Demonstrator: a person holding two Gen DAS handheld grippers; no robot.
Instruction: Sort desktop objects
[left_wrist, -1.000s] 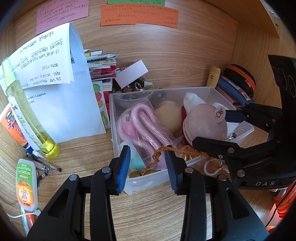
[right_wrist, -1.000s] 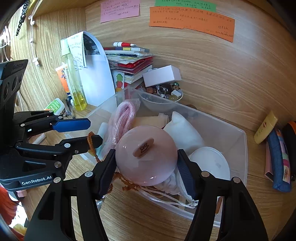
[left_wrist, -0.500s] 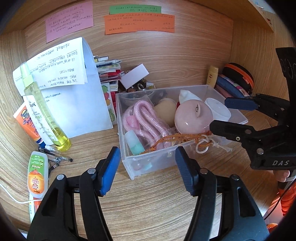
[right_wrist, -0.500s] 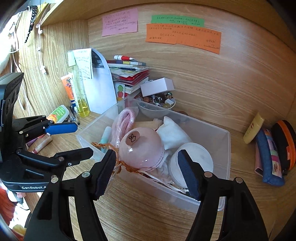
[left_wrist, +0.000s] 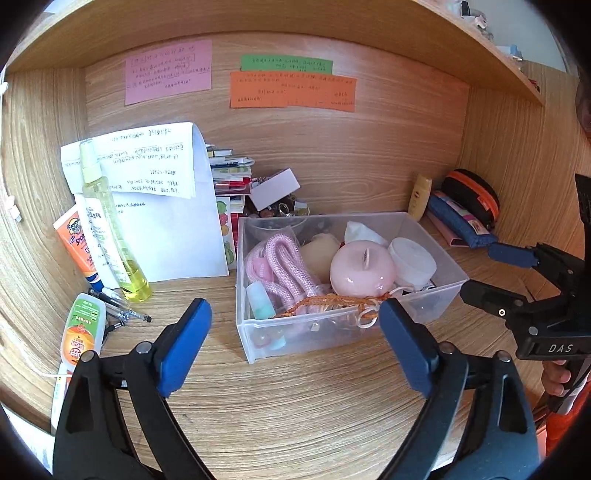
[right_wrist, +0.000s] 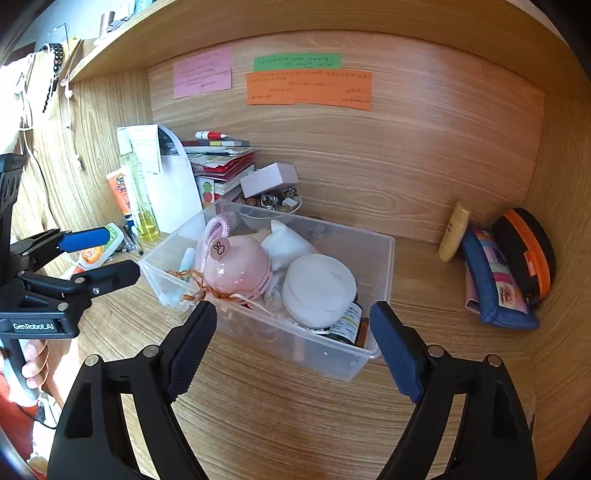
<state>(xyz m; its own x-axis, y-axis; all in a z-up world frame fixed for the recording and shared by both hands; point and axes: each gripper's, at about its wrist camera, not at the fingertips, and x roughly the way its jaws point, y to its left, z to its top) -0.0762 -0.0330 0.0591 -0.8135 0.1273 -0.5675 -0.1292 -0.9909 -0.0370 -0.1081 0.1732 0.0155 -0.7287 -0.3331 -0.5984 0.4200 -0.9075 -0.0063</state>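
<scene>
Left tool (left_wrist: 295, 347): jaws stand wide apart, nothing between them; they have just been opening. It is held over the bare wooden surface (left_wrist: 295, 406), just short of the near wall of the clear plastic bin (left_wrist: 436, 295).

Right tool (right_wrist: 291, 343): likewise spread and empty, jaws just opened wider, poised before the bin's near corner.

Bin: rests on the surface, mid-desk, already loaded. The pink round object (left_wrist: 362, 267) sits in the middle, with a braided orange cord (left_wrist: 325, 302) draped over the front rim and a pink rope (left_wrist: 284, 258) coiled to its left. A white lidded jar (right_wrist: 319, 286) lies beside the pink one.

Handling, judged: the pink round object looks smooth, glossy and rigid, so it is likely to slip; it is best taken across its widest part with broad pad contact. The cord and rope are soft and limp; they are best pinched at a bunched section and will trail. The bin is light, thin-walled and apt to flex; it is best gripped by a wall near a corner.

Unsorted items are noted at far left: a yellow spray bottle (left_wrist: 107, 229), tall and easily tipped, and an orange tube (left_wrist: 79, 243). What the pouches at far right are made of cannot be told, possibly fabric.
</scene>
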